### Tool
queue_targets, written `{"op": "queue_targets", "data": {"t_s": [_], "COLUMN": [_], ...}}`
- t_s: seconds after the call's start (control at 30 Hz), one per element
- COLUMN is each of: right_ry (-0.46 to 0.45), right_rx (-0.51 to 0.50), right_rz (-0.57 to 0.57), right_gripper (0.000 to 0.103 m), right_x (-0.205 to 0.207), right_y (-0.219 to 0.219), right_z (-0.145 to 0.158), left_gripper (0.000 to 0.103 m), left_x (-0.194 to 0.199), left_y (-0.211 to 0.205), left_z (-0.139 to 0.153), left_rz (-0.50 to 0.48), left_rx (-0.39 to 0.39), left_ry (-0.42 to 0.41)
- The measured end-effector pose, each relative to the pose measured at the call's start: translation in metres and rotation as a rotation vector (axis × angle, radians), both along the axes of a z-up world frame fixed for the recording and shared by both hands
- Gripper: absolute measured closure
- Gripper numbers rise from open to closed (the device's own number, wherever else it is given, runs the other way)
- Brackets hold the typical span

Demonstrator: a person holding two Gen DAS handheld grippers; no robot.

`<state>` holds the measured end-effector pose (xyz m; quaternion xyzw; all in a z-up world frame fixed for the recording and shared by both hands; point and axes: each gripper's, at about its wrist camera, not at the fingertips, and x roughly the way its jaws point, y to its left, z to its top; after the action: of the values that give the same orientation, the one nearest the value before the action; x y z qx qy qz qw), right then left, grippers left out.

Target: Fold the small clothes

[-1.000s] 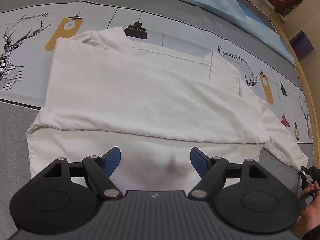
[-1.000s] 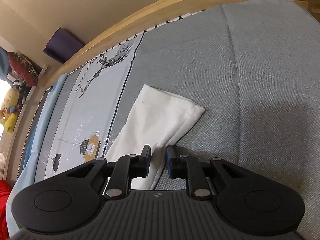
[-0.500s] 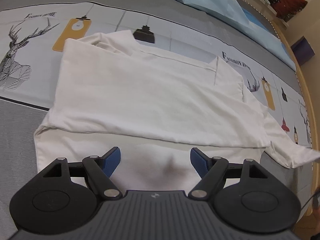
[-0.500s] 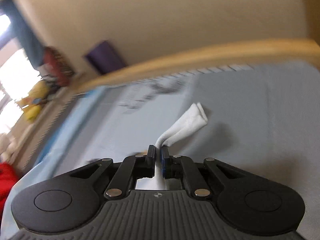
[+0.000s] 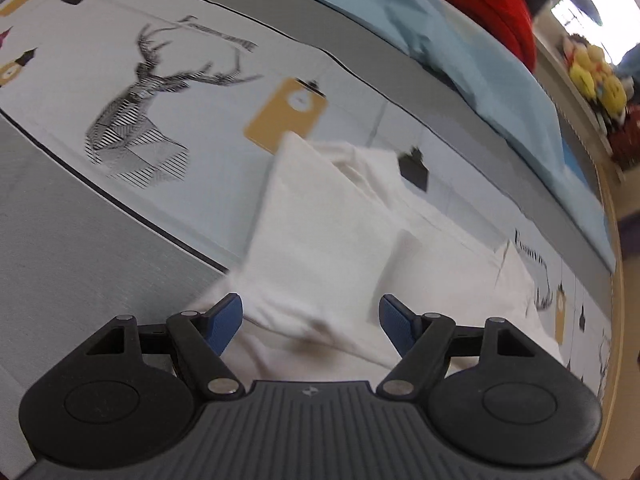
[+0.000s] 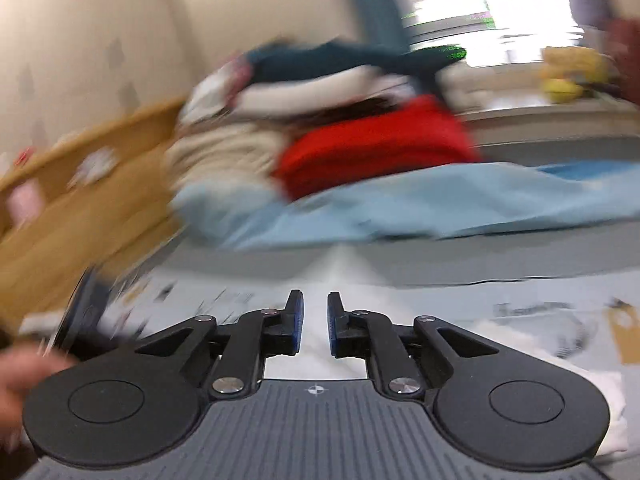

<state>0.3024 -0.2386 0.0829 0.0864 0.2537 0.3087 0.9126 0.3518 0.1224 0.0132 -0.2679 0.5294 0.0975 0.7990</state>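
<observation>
A white long-sleeved garment point(image 5: 320, 240) lies partly folded on the printed bed sheet point(image 5: 140, 120). A white strip lies across its body in the left wrist view. My left gripper point(image 5: 311, 306) hovers over the garment's near left edge. Its jaws stand wide, closing slightly, with nothing pinched. In the blurred right wrist view, my right gripper point(image 6: 316, 304) points nearly level across the bed. Its jaws are opening, a narrow gap apart. The white sleeve point(image 6: 344, 268) runs through that gap and forward, loose between the pads. More of the garment point(image 6: 520, 340) shows lower right.
A light blue duvet point(image 5: 460, 48) and a red cloth pile point(image 6: 372, 148) lie at the far side of the bed. A wooden bed frame point(image 6: 80, 208) rises on the left. A person's hand point(image 6: 24, 368) shows at the lower left edge. Plush toys point(image 5: 596, 76) sit on a ledge.
My right gripper shut on the sleeve end, lifted it and swung it across the bed while rolling; its jaws have now parted. My left gripper slid left along the garment's near edge.
</observation>
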Motion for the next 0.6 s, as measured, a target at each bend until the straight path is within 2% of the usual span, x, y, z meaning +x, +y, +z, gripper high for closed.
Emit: {"op": "queue_targets", "data": {"t_s": [0.07, 0.1, 0.13, 0.23, 0.27, 0.33, 0.4, 0.47, 0.53, 0.6], "right_ry": [0.024, 0.043, 0.066, 0.168, 0.203, 0.25, 0.273, 0.367, 0.475, 0.493], "right_rx": [0.022, 0.051, 0.082, 0.141, 0.143, 0.155, 0.153, 0.141, 0.212, 0.233], "right_rz": [-0.044, -0.099, -0.169, -0.431, -0.519, -0.651, -0.725, -0.795, -0.835, -0.857], "right_gripper": [0.089, 0.088, 0.087, 0.084, 0.084, 0.082, 0.081, 0.081, 0.081, 0.081], "right_x": [0.004, 0.011, 0.015, 0.023, 0.024, 0.022, 0.016, 0.017, 0.02, 0.025], "right_y": [-0.005, -0.014, -0.022, -0.048, -0.056, -0.071, -0.085, -0.099, -0.117, -0.125], "right_z": [0.005, 0.01, 0.013, 0.018, 0.016, 0.005, -0.014, -0.035, -0.052, -0.055], "left_gripper": [0.028, 0.034, 0.037, 0.061, 0.064, 0.075, 0.077, 0.079, 0.079, 0.079], "left_x": [0.001, -0.001, 0.0, 0.003, 0.005, 0.006, 0.008, 0.011, 0.014, 0.018], "left_y": [0.009, 0.01, 0.012, 0.006, 0.001, -0.01, -0.023, -0.034, -0.043, -0.047], "left_z": [0.002, 0.002, 0.002, 0.001, 0.0, -0.002, -0.005, -0.013, -0.022, -0.031], "left_rz": [0.012, 0.016, 0.019, -0.006, -0.025, -0.056, -0.091, -0.115, -0.127, -0.127], "left_rx": [-0.013, -0.021, -0.03, -0.044, -0.046, -0.04, -0.03, -0.02, -0.02, -0.031], "left_ry": [-0.012, -0.016, -0.022, -0.046, -0.052, -0.065, -0.076, -0.079, -0.082, -0.079]}}
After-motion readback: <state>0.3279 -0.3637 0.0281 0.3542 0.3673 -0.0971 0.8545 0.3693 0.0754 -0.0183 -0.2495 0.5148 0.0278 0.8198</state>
